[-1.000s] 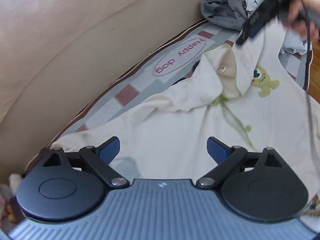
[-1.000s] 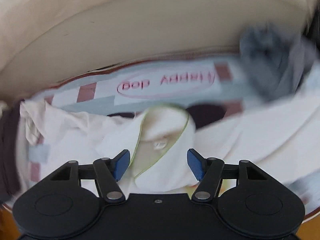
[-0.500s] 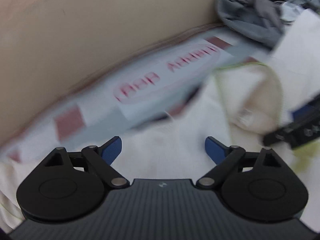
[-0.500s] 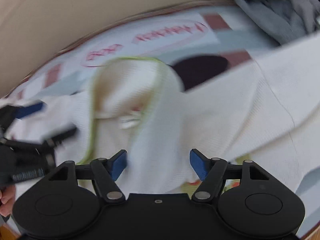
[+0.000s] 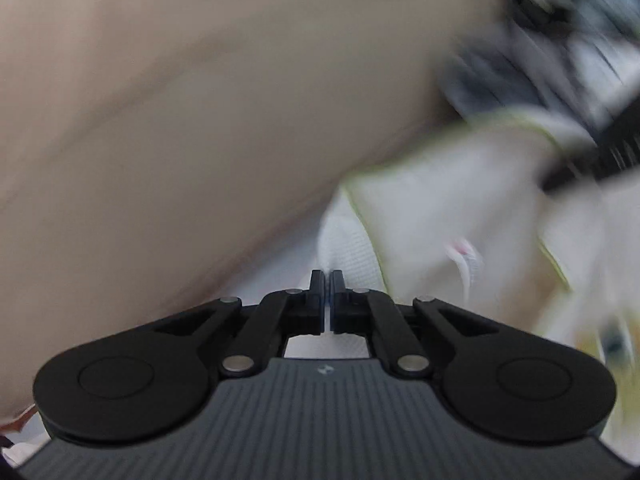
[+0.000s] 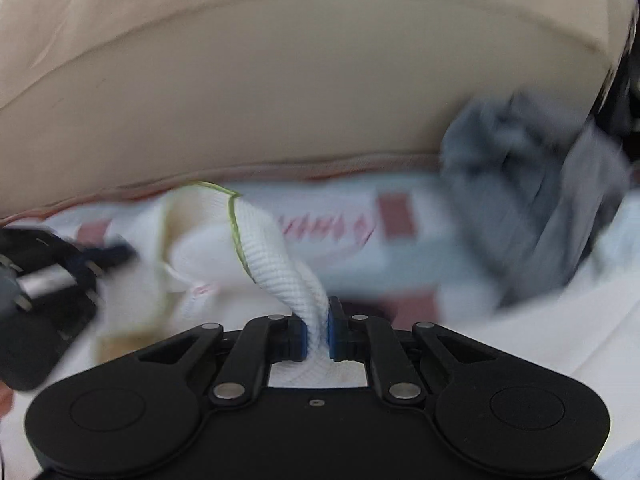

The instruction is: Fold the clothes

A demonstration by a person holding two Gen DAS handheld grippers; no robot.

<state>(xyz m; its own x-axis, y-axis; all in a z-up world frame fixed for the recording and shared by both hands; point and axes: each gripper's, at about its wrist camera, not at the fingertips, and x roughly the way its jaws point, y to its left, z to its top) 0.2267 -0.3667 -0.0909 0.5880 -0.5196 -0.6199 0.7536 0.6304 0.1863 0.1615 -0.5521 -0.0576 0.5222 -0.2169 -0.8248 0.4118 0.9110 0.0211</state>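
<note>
My right gripper (image 6: 318, 330), jaws closing, pinches a bunched fold of the cream garment (image 6: 276, 264) lying on the patterned mat (image 6: 404, 240); grey clothes (image 6: 532, 208) heap at right; my left gripper (image 5: 325, 298), clenched, shows only a thin edge of cloth at its tips

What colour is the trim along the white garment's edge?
Yellow-green trim on the garment, clearest in the right wrist view.
</note>
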